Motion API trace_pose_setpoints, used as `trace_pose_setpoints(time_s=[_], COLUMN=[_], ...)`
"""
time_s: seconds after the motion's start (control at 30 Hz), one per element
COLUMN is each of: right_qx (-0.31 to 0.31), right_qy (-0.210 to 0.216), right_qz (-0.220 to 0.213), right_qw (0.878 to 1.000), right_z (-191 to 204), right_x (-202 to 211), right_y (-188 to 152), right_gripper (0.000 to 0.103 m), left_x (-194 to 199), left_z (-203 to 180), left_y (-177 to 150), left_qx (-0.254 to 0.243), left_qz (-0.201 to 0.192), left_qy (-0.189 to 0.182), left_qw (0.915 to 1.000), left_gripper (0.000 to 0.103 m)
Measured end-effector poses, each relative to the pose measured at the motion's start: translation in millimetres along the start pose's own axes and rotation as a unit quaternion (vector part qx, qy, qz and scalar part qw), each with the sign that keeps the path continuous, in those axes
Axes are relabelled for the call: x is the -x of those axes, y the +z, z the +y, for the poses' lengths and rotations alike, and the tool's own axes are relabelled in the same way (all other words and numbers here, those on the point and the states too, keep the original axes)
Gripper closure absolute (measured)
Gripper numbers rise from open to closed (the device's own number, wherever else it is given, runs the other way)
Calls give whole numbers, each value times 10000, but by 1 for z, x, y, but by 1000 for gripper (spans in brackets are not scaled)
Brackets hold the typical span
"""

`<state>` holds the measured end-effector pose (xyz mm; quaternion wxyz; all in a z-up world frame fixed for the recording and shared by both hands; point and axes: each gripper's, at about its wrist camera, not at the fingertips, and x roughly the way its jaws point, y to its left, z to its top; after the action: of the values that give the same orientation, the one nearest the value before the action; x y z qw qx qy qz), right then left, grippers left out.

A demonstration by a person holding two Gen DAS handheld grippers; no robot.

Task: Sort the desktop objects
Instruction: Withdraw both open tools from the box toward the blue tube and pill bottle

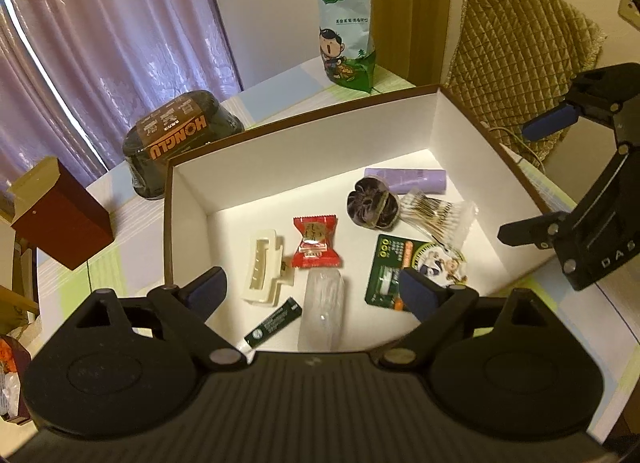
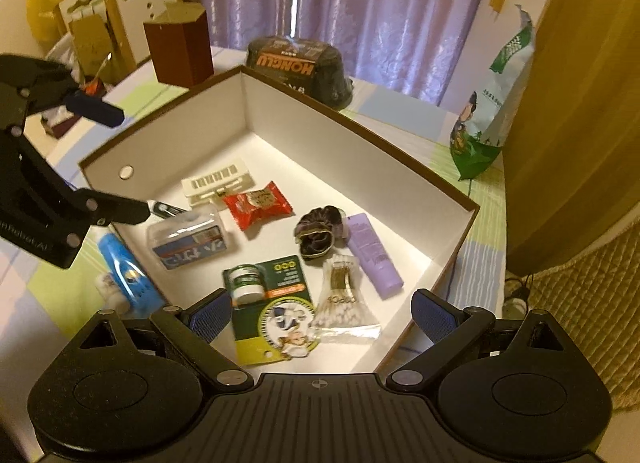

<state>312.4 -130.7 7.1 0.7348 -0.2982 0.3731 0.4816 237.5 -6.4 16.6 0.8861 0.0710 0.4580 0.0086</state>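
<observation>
Left tongs: the left gripper (image 1: 316, 291) hangs over the near edge of the big white cardboard box with a brown rim (image 1: 304, 151). Its blue pads are spread wide and hold nothing.
Left of the box: a dark red six-sided box (image 2: 180, 47) stands on the table with the pale checked cloth (image 1: 280, 91). Next to it sits a black round tub with orange letters (image 1: 180, 139), just behind the big box.
Outside the near wall: a blue tube (image 2: 126, 275) lies on the cloth, touching the box wall, with a small white thing beside it that is too blurry to name.
Inside, left part: a cream plastic hair clip (image 1: 262, 273), a dark green battery (image 1: 274, 321) and a clear plastic case (image 2: 186, 237) lie near each other.
Inside, middle: a red candy wrapper (image 1: 316, 243) lies flat beside the hair clip.
Inside, right part: a green card pack with a cartoon picture (image 2: 272, 311), a dark purple scrunchie (image 2: 318, 237), a clear bag of cotton swabs (image 2: 344, 303) and a light purple tube (image 2: 374, 255) lie close together. The swab bag touches the tube.
Behind the box: a tall green and white snack bag (image 1: 346, 19) stands up on the table.
Right tongs: the right gripper (image 2: 322, 311) hangs over the card pack and swab bag. Its pads are wide apart and hold nothing.
</observation>
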Motion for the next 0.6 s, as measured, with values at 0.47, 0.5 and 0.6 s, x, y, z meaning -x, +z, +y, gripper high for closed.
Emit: trace_pose_setpoints(time_s=[0.47,0.5,0.6], right_qx=[-671,-714,-845], right_qy=[35,55,122], right_qz=[-356,-375,-412], right_qw=[9971,9967,9955], right_z=[25,27,32], right_x=[40,43,47], right_y=[-25,-27,-33], right_gripper=[5,5,5], left_x=[56,60,68], left_z=[-6,-6,-5], left_y=[-40,-43,-53], left_qx=[41,38,49], left_qz=[-288,-305,-343], left_qy=[-42,-31,-17], left_qw=[9996,9995,9994], left_gripper=[9,9,9])
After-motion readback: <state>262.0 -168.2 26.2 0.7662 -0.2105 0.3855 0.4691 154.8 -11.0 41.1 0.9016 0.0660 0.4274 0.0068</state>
